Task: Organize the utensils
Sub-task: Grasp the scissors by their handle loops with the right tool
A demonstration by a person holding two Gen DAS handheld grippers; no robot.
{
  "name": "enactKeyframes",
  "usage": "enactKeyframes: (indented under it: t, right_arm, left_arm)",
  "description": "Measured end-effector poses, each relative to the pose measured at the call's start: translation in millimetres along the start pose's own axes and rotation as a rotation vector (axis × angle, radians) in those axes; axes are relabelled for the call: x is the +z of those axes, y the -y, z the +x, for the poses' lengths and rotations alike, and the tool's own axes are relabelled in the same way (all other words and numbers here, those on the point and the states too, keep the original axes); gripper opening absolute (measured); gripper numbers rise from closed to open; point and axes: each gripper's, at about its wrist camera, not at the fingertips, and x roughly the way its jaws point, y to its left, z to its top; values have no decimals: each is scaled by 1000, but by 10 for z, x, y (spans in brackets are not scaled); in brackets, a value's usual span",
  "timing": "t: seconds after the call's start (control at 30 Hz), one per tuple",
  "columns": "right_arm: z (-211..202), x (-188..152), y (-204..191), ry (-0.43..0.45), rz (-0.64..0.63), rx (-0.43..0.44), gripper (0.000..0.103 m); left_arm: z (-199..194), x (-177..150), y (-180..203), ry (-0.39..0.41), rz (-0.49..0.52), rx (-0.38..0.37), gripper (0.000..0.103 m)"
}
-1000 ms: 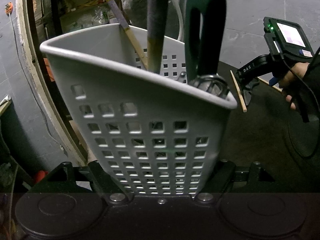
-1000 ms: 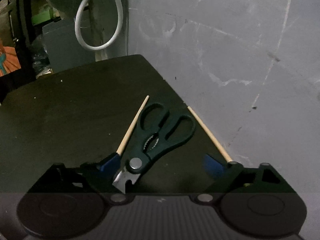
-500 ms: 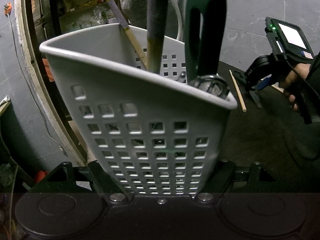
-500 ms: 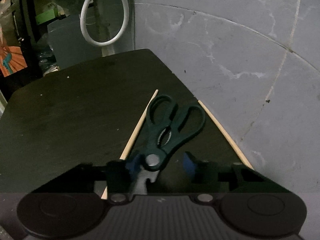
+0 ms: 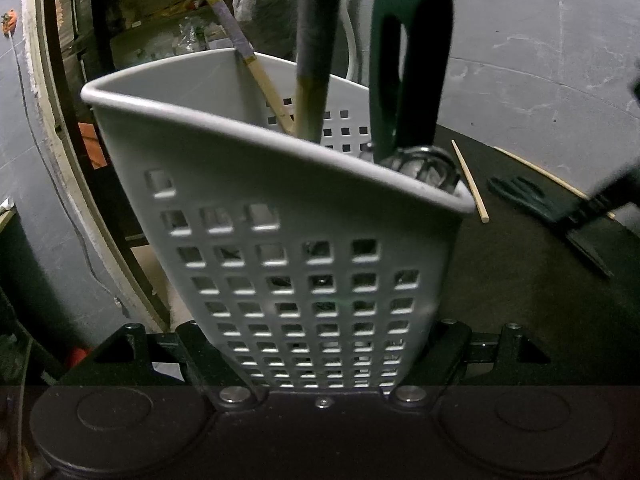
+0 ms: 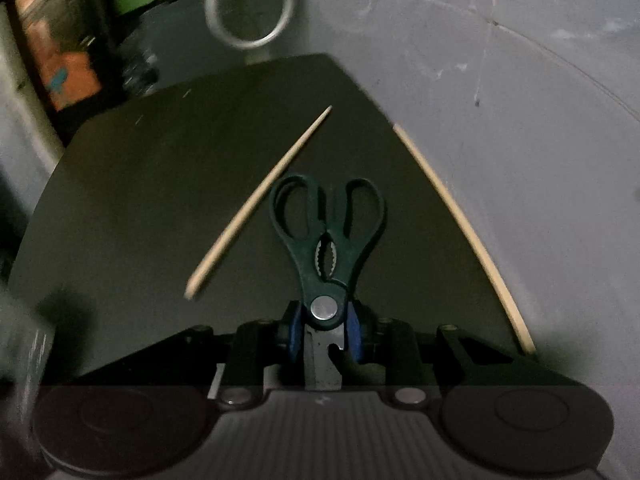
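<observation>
Both grippers angled downward over the dark table (image 6: 160, 208).
Left gripper (image 5: 324, 364) clamped on the basket (image 5: 280, 240); right gripper (image 6: 326, 332) closing onto the scissors (image 6: 326, 240), pads against the pivot.

The left wrist view sits hard against a grey basket (image 5: 304, 248) filling mid-frame, looking slightly down and past it to the dark table (image 5: 520, 280) at right. The right wrist view looks steeply down, close over that table (image 6: 160, 200). Both share the scissors (image 6: 328, 232) and two sticks.
</observation>
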Motion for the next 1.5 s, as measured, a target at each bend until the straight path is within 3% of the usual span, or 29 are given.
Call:
enactKeyframes:
  t: [0.17,0.33,0.43,0.67,0.8,0.9,1.03,1.13,1.5]
  right_arm:
    - [-324,-410,32,-40,-113,32,28]
    - [-589,-632,9,-46,-178,50,48]
    - [-753,-621,-26,-42,-146,56,65]
    - [-941,-492,-138,-53,-93,135,88]
    - [-873,-265,-185,7,-71,130,99]
    - [-672,-62,-175,18,-64,101,98]
    - [-376,148,-77,-3,-44,94,74]
    - [-220,218,2,-27,-31,88,66]
    - [128,224,-53,-122,-103,55,55]
  left_arm:
    - [8,-13,-14,3,7,-9,79]
    - [11,-18,-41,4,15,-18,79]
    - [16,-19,-57,5,18,-22,79]
    - [21,-6,-85,9,22,-30,79]
    - [31,-13,-82,10,23,-33,79]
    - [35,-10,-94,11,25,-37,79]
    - [39,-7,-97,11,24,-37,79]
    - [37,-8,-95,11,24,-37,80]
    - [46,-5,-102,8,18,-38,80]
